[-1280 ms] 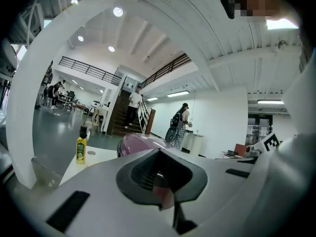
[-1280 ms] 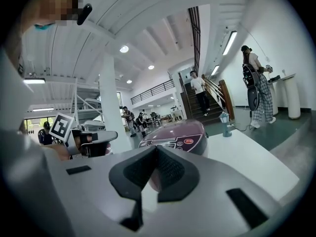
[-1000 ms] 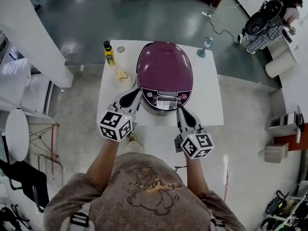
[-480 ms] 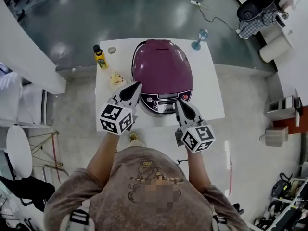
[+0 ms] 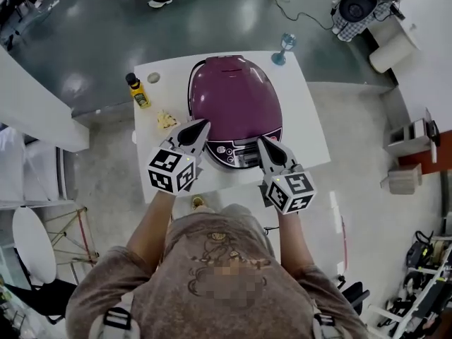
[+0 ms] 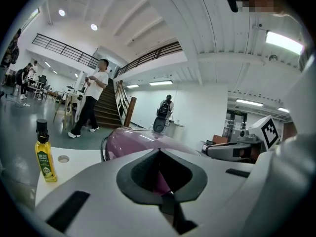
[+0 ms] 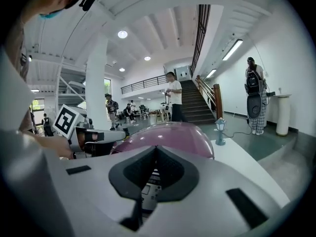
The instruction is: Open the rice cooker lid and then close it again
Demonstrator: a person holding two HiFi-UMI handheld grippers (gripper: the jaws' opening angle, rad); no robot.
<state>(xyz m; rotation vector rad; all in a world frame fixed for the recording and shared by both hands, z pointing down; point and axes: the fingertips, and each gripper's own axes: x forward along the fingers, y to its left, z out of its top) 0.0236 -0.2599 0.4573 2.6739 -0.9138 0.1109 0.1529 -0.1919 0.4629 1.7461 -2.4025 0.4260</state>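
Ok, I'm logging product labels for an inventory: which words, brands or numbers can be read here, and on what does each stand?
No text can be read in any view.
On the rice cooker, the control panel has print too small to read.
On the yellow bottle, the label is too blurred to read.
On the marker cubes there are black-and-white square patterns only, no letters.

Bright overhead ceiling lights; fisheye warp, dark corners; floor glare.

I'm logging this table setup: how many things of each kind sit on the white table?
purple rice cooker: 1
yellow bottle: 1
blue stemmed glass: 1
small round disc: 1
small yellowish lump: 1
Total: 5
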